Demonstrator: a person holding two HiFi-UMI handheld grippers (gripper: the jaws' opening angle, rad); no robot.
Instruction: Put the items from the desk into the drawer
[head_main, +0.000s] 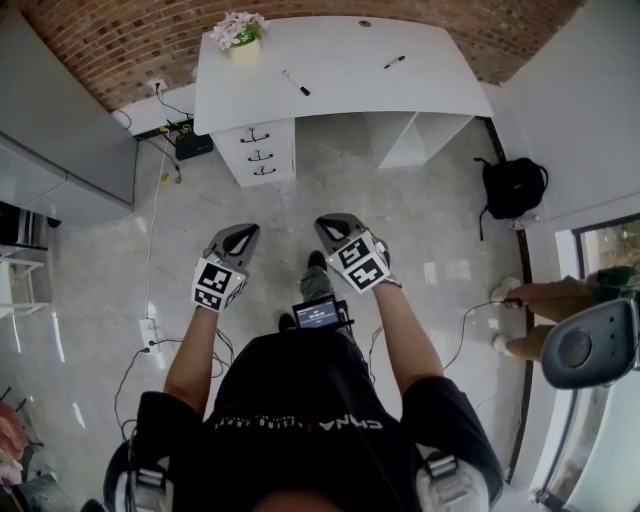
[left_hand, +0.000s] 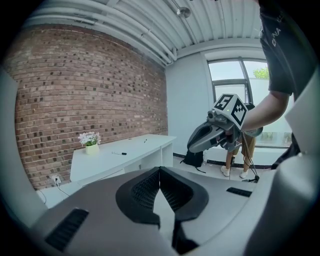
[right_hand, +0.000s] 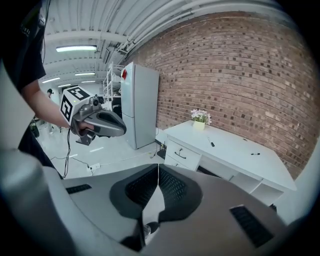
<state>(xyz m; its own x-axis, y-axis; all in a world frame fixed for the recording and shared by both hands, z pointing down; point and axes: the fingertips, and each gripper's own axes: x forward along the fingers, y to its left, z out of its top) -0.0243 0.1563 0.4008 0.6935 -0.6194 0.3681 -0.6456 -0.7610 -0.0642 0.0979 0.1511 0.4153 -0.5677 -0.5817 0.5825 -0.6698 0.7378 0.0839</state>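
The white desk (head_main: 340, 70) stands across the room from me. On it lie a black marker (head_main: 296, 83) and a second marker (head_main: 394, 62), with a small pot of flowers (head_main: 240, 30) at the left corner. The drawer unit (head_main: 262, 150) under the desk's left side has all its drawers closed. My left gripper (head_main: 246, 231) and right gripper (head_main: 328, 223) hang side by side in mid-air, far short of the desk. Both are shut with nothing between the jaws (left_hand: 160, 169) (right_hand: 158, 167). Each gripper view shows the other gripper (left_hand: 210, 135) (right_hand: 97, 122) and the desk (left_hand: 125, 155) (right_hand: 235, 152).
A black backpack (head_main: 513, 187) lies on the floor right of the desk. A person (head_main: 545, 300) stands at the right by a grey chair (head_main: 590, 345). Cables and a power strip (head_main: 148, 330) run along the floor at the left, beside a grey cabinet (head_main: 60, 150).
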